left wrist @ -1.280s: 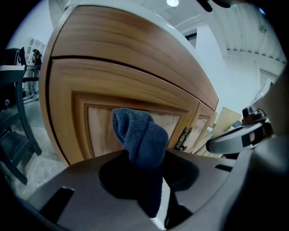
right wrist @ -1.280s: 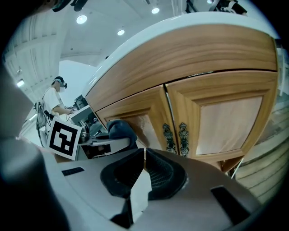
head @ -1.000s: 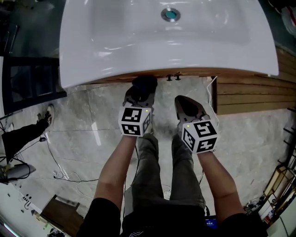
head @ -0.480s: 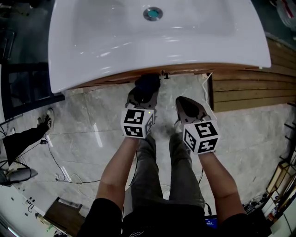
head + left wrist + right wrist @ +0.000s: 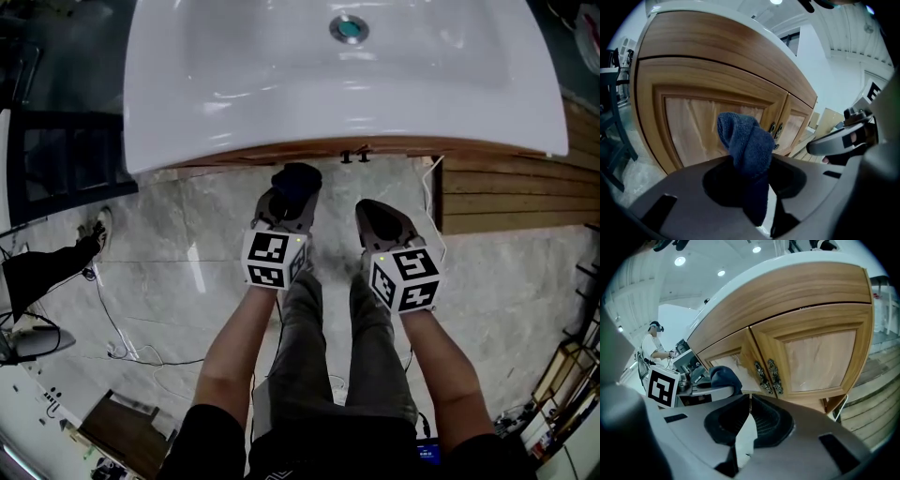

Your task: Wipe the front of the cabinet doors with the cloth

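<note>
Cloth (image 5: 746, 143) is clenched in my left gripper (image 5: 284, 208), poking out at 12 o'clock toward the left door (image 5: 703, 126); contact I can't judge. My right gripper (image 5: 749, 398), at its 3 o'clock, is pinched closed on nothing, facing the handles (image 5: 768, 376).

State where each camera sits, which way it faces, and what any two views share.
Head view: on the head, facing steeply down at the sink, the person's arms, legs, left hand-held gripper and right hand-held gripper.
Left gripper view: on the left one, facing the cabinet door; its jaws clamp the cloth.
Right gripper view: on the right one, facing the door handles; jaws together, empty.
Shared: both gripper views show cloth and handles.
</note>
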